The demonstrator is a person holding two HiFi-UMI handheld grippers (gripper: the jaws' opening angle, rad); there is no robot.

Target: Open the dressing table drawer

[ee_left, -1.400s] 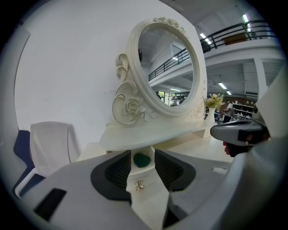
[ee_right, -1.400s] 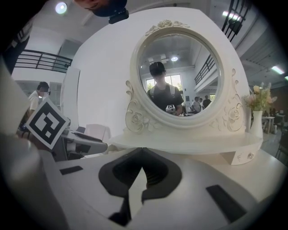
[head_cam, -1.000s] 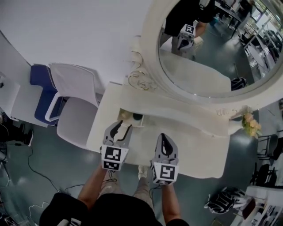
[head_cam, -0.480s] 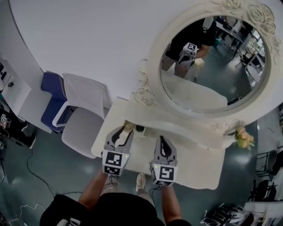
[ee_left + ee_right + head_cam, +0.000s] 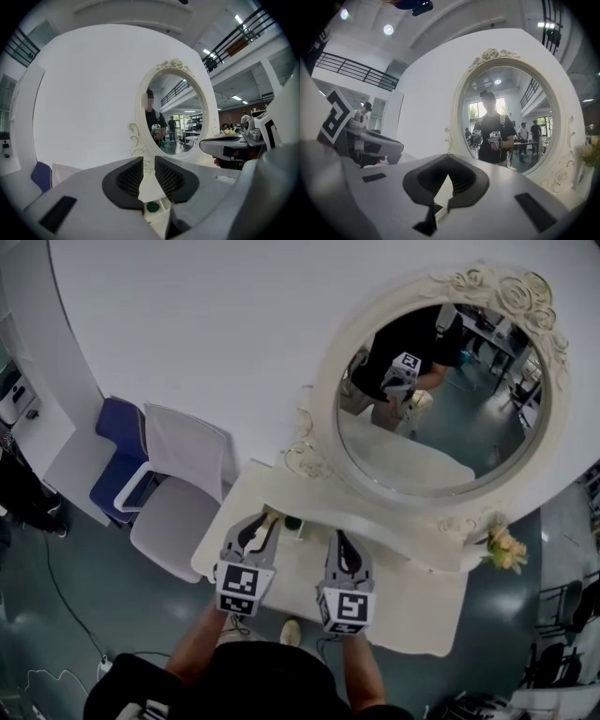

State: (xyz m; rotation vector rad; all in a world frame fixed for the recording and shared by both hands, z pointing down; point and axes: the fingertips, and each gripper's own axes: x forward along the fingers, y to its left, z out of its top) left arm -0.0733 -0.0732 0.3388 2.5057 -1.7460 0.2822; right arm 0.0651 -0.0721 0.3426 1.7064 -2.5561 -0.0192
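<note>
Both grippers were held side by side above the front of the counter point(image 5: 412, 601), pointing toward the oval mirror point(image 5: 441, 399).

Left gripper point(image 5: 258, 526): its fingers point(image 5: 129, 176) stood a narrow gap apart. They had just been closing, and nothing was clamped between them. Only the pale counter and the mirror's carved frame showed through the gap.

Right gripper point(image 5: 338, 538): its fingers point(image 5: 464, 180) met at the tips with nothing between them.

The drawer point(image 5: 157, 213), a small one, stood open. It lay below and just beyond the left fingers, slightly toward the right fingers, and touched neither pair. We noted a dark green round thing point(image 5: 152, 206) in one of its compartments. We could not tell what it was.

A bunch of pale flowers point(image 5: 506, 547) sat well off to the outer side of the right fingers. A white chair point(image 5: 183, 484) stood beyond the left fingers' outer side, beside the counter.
</note>
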